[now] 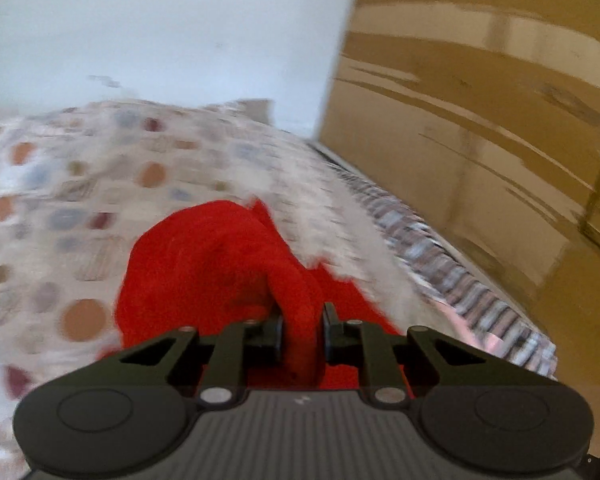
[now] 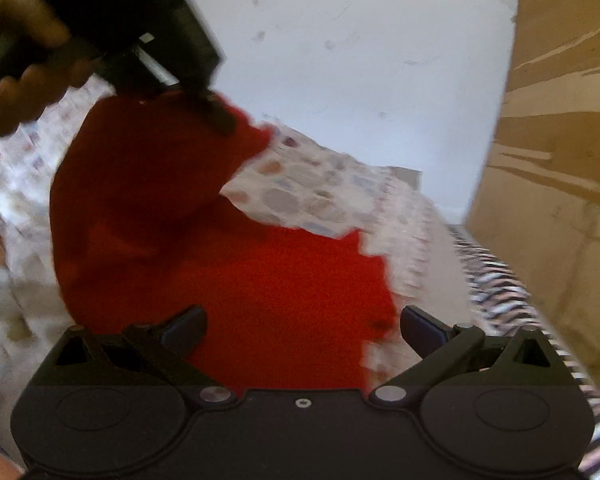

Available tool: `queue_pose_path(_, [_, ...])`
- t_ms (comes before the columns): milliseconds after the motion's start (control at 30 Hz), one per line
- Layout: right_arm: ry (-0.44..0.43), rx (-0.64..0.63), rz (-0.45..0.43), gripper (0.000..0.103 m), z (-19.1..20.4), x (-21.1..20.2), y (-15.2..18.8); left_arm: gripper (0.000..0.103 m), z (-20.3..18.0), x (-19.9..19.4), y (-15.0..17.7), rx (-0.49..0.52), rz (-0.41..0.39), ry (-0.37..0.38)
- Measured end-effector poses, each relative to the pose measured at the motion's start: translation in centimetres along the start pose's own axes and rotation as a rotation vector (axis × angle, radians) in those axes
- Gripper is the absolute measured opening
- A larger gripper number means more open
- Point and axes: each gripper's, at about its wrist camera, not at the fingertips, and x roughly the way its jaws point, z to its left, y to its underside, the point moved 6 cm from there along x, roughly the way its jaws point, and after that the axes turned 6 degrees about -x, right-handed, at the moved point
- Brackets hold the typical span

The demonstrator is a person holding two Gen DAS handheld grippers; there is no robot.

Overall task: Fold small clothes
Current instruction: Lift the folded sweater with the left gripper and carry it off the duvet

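Left gripper point(image 1: 303, 322): jaws narrow, clamped on a thick fold of the red garment point(image 1: 220, 264), which is raised off the bed point(image 1: 60, 184).
Person's hand point(image 2: 24, 64): wrapped round that gripper's handle, high at the left of the right wrist view.
Garment position: upper part hanging from the left jaws, lower part spread flat on the patterned bedcover.
Right gripper point(image 2: 303, 326): jaws wide, holding nothing, poised just above the flat red cloth.
Cardboard box point(image 2: 560, 160): beside the bed, at the right.
Doing it well: likely pin the lower edge, carry the lifted part over evenly, keep edges aligned.
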Motion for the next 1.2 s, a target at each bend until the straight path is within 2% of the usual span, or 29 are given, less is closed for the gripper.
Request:
queue_pose_path(133, [0.089, -0.016, 0.070, 0.103, -2.6, -1.6, 2.6, 0.018, -3.8, 3.3, 2.8, 0.027, 0.082, 0.065])
queue_pose_path(233, [0.129, 0.009, 0.119, 0.103, -4.3, -2.4, 4.2, 0.019, -4.6, 4.7, 5.2, 0.054, 0.124, 0.062])
queue_pose_path(300, [0.149, 0.026, 0.143, 0.103, -5.0, -2.7, 4.9, 0.020, -4.3, 4.7, 6.3, 0.075, 0.122, 0.056])
queue_pose_path(367, [0.168, 0.051, 0.161, 0.103, -5.7, -2.8, 5.5, 0.024, -4.2, 4.6, 6.8, 0.074, 0.129, 0.069])
queue_pose_path(433, [0.180, 0.077, 0.168, 0.103, -6.0, -2.9, 5.8, 0.040, -4.1, 4.0, 6.8, 0.063, 0.140, 0.102])
queue_pose_path(467, [0.183, 0.088, 0.170, 0.103, -6.0, -2.8, 5.8, 0.045, -3.9, 3.7, 6.6, 0.052, 0.135, 0.120])
queue_pose_path(533, [0.187, 0.097, 0.176, 0.103, -6.1, -2.7, 5.8, 0.061, -3.6, 2.5, 6.1, 0.035, 0.119, 0.152])
queue_pose_path(633, [0.199, 0.058, 0.195, 0.103, -5.4, -2.6, 6.0, 0.080, -3.4, 0.9, 5.9, 0.007, 0.065, 0.214])
queue_pose_path(700, [0.213, 0.012, 0.217, 0.103, -4.9, -2.5, 6.3, 0.087, -3.3, -0.2, 6.3, -0.012, 0.021, 0.253])
queue_pose_path(867, [0.236, -0.014, 0.247, 0.103, -4.7, -2.6, 6.8, 0.093, -4.0, -3.0, 7.3, 0.013, -0.048, 0.297])
queue_pose_path(933, [0.244, 0.004, 0.250, 0.103, -5.0, -2.7, 6.7, 0.098, -4.4, -4.1, 7.5, 0.014, -0.055, 0.340])
queue_pose_path(1033, [0.248, 0.031, 0.246, 0.103, -5.3, -2.7, 6.5, 0.098, -4.7, -5.5, 8.1, 0.014, -0.046, 0.384])
queue_pose_path(1200, [0.272, 0.087, 0.193, 0.103, -6.3, -3.0, 5.3, 0.102, -2.8, -8.0, 8.3, 0.013, -0.115, 0.302])
